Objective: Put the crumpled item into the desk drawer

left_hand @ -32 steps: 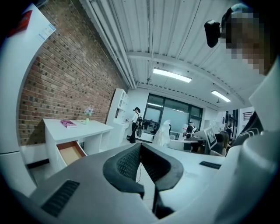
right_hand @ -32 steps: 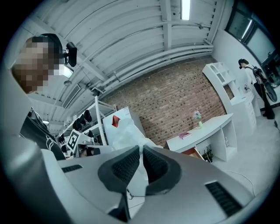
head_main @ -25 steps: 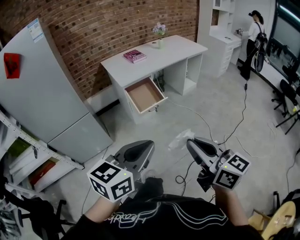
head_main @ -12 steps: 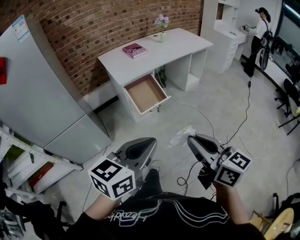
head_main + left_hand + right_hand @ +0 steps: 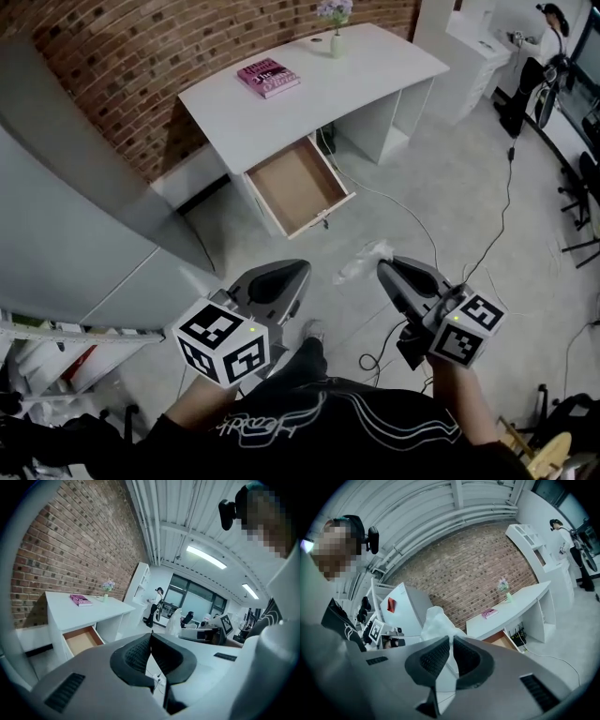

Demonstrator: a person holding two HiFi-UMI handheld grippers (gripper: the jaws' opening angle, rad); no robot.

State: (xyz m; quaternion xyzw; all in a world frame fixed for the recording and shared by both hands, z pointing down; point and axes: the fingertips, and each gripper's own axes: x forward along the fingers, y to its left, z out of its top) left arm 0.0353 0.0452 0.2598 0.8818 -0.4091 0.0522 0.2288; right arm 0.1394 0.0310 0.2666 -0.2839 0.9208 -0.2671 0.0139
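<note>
The crumpled item (image 5: 364,261), a white wad, is pinched between the closed jaws of the right gripper (image 5: 383,270) and sticks out past their tips, held in the air over the floor (image 5: 441,202), well short of the desk's front edge. Ahead, the desk drawer (image 5: 296,187) stands pulled out from under the front edge of the desk (image 5: 309,112), which carries a pink book (image 5: 269,77) and a flower vase (image 5: 336,15) along its back edge. The left gripper (image 5: 300,269) hangs beside the right one, its jaws shut tip to tip and holding nothing.
</note>
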